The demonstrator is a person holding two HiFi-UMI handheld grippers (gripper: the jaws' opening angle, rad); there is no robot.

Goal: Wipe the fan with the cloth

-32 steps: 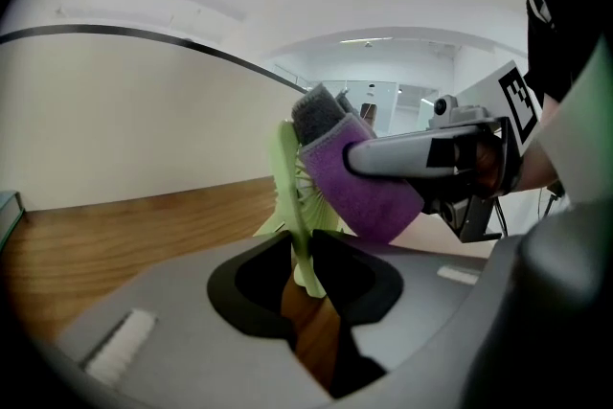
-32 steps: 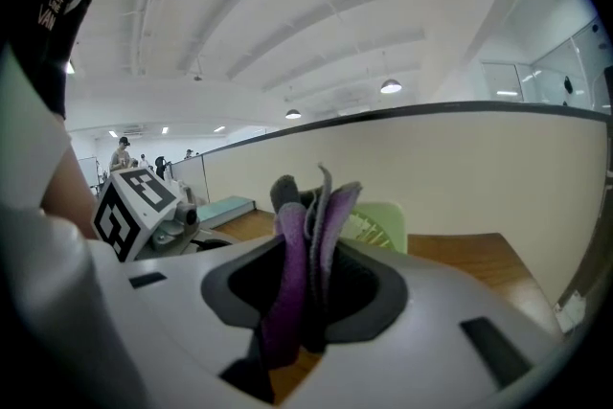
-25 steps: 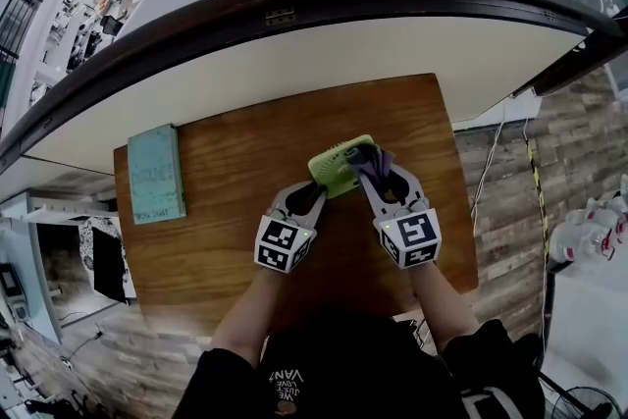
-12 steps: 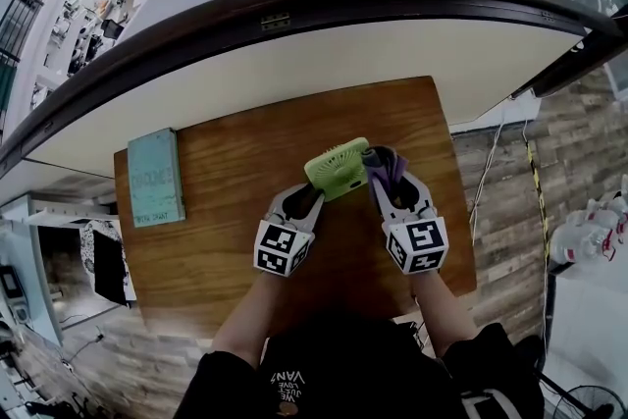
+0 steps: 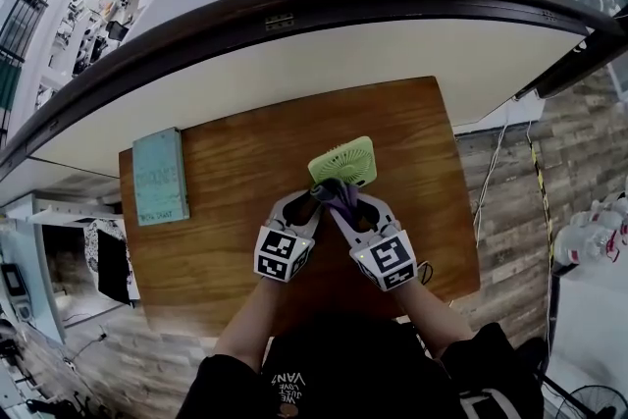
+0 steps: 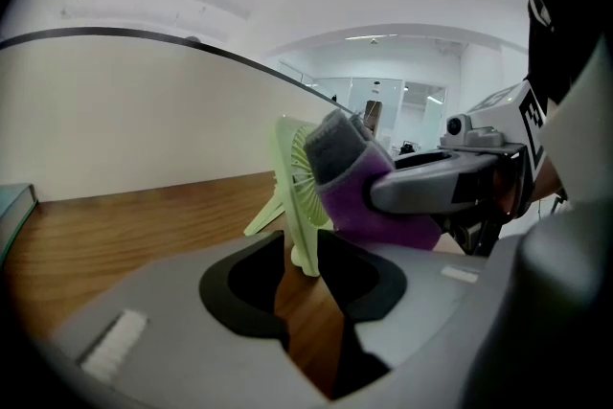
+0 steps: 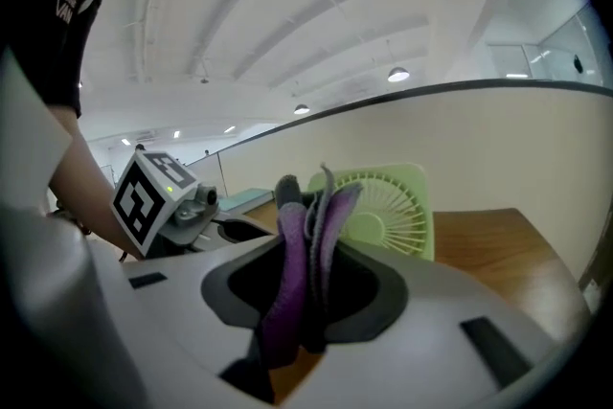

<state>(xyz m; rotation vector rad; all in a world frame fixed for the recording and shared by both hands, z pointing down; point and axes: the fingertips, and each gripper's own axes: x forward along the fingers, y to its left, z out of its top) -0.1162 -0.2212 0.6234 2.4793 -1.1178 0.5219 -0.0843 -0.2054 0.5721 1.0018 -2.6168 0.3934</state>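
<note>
Wooden table (image 5: 226, 240), and the fan (image 5: 345, 161), light rigid plastic I'd say, stands between the left gripper's (image 6: 302, 256) jaws, just opening, pads clear; hold its rim. Right gripper (image 7: 305, 287) clamps soft cloth (image 7: 308, 235) just beyond those jaws.

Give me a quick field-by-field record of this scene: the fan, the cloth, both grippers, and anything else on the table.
Surface: brown wooden table
Fan: small light green plastic fan, standing on its edge on the table
Cloth: purple and grey cloth, held up at the fan's grille
Left gripper: jaws open and have just been opening; the fan's lower edge stands between them, not pinched
Right gripper: shut on the cloth
Other: teal book lying flat near the table's left edge
</note>
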